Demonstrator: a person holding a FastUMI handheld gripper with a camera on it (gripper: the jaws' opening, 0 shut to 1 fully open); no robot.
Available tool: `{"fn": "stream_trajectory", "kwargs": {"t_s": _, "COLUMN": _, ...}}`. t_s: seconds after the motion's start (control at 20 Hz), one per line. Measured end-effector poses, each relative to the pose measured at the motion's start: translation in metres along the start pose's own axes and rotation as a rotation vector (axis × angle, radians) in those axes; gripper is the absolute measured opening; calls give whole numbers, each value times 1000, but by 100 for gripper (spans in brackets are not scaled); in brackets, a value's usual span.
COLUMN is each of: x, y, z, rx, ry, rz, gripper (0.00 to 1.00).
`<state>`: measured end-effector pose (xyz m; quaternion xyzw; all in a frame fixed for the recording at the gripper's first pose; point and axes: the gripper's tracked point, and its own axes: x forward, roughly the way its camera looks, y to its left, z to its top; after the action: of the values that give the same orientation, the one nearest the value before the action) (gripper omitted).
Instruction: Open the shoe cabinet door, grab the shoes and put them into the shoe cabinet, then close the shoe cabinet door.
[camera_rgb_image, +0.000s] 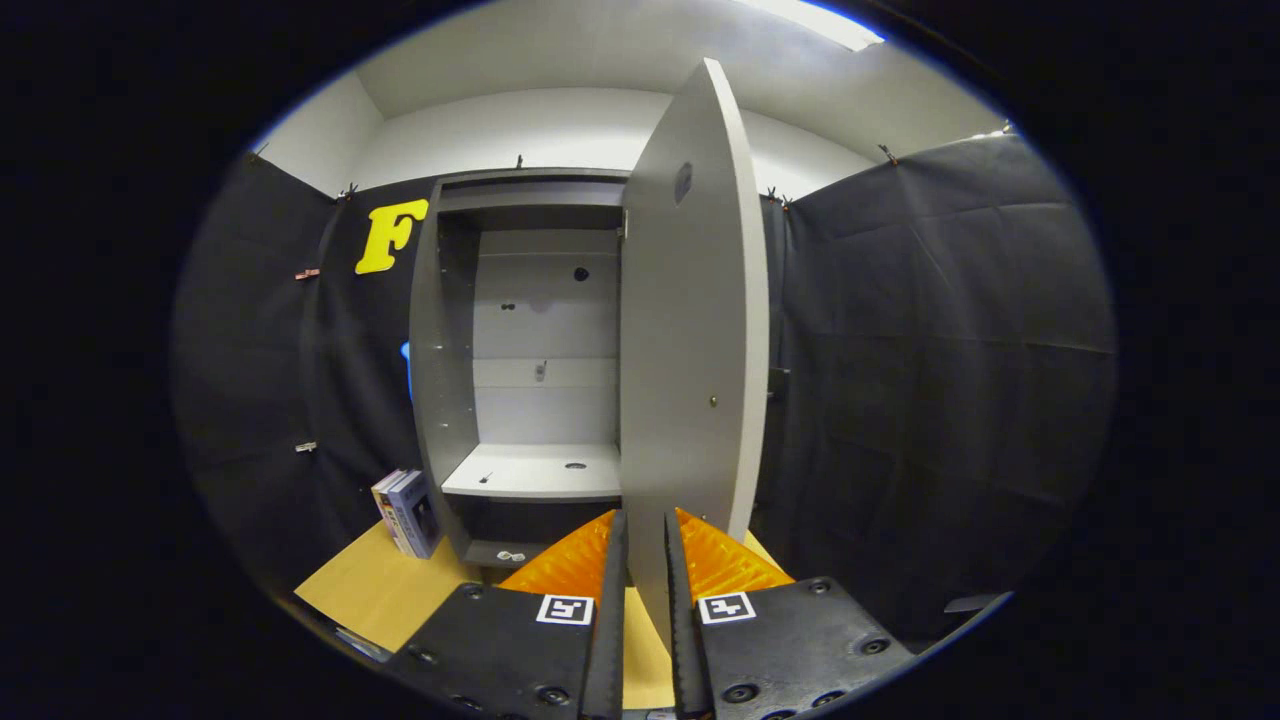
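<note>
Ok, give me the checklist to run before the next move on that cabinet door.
1. Cabinet door swung open: ok.
2. Gripper fingers astride the door's lower edge: ok; whether they press it: cannot tell.
3. Lower shelf free for shoes: ok.
4. Shoes located: cannot tell.
5. Box left of the cabinet clear of the opening: ok.

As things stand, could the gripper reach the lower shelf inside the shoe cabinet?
Probably yes, once it lets go. The gripper has its fingers closed on the bottom edge of the open door. The door stands swung out, leaving the cabinet's front open, and the lower shelf lies just beyond on the hinge-free side.
</note>
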<state>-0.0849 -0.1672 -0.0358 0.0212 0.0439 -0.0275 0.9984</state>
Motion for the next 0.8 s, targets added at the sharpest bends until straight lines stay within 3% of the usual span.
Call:
{"fn": "stream_trajectory", "kwargs": {"t_s": 0.45, "x": 24, "y": 83, "z": -89, "rx": -12, "ry": 196, "rz": 135, "gripper": 24}}
{"fn": "stream_trajectory", "kwargs": {"t_s": 0.8, "x": 45, "y": 134, "z": -192, "rx": -52, "ry": 419, "rz": 161, "gripper": 24}}
